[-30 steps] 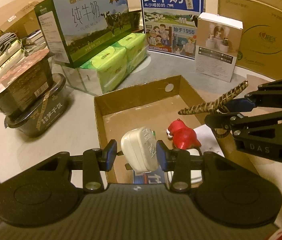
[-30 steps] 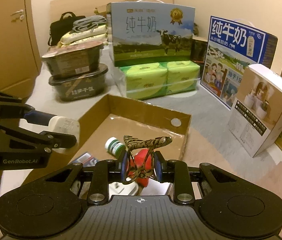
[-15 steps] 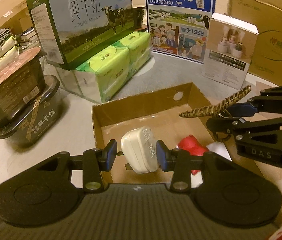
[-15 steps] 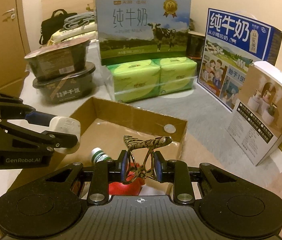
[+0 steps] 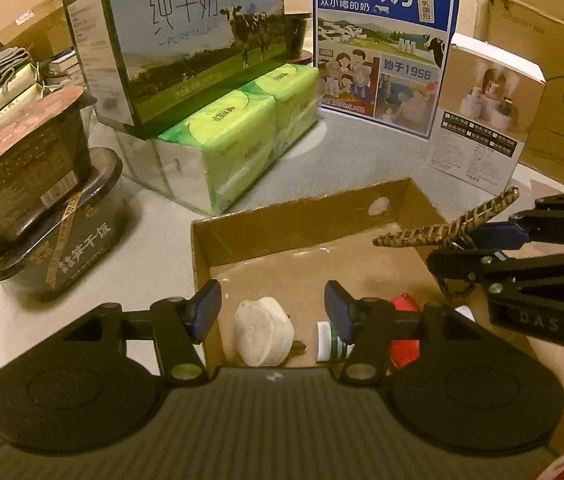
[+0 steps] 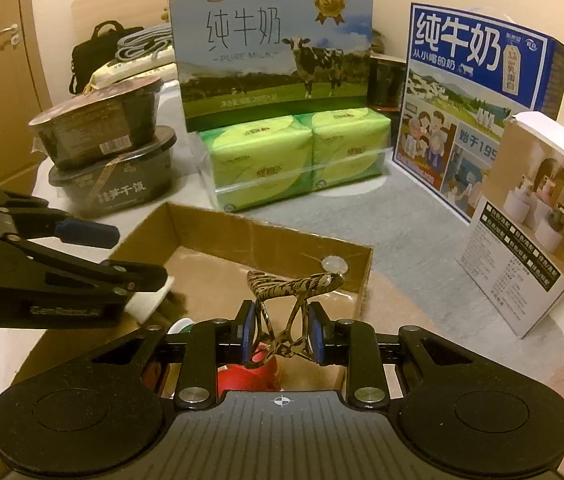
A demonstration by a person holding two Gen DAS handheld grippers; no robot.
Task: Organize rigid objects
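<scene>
An open cardboard box (image 5: 302, 216) lies in front of me. My left gripper (image 5: 272, 306) is open above its near left part. A white plug adapter (image 5: 262, 336) lies in the box just below the open jaws. A red object (image 5: 406, 344) and a small green-and-white bottle (image 5: 324, 342) lie beside it in the box. My right gripper (image 6: 280, 330) is shut on a leopard-print hair claw clip (image 6: 290, 292) and holds it over the box (image 6: 250, 236). The clip also shows in the left wrist view (image 5: 446, 230).
Two stacked dark food bowls (image 5: 34, 208) stand left of the box. Green tissue packs (image 5: 238, 140) under a milk carton (image 5: 186, 32) stand behind it. A blue milk box (image 5: 382, 48), a white product box (image 5: 482, 116) and large cardboard cartons (image 5: 554, 60) stand at the back right.
My left gripper has opened and let go of the white plug adapter, which now lies in the box. Both grippers moved forward over the box; the right still holds the clip.
</scene>
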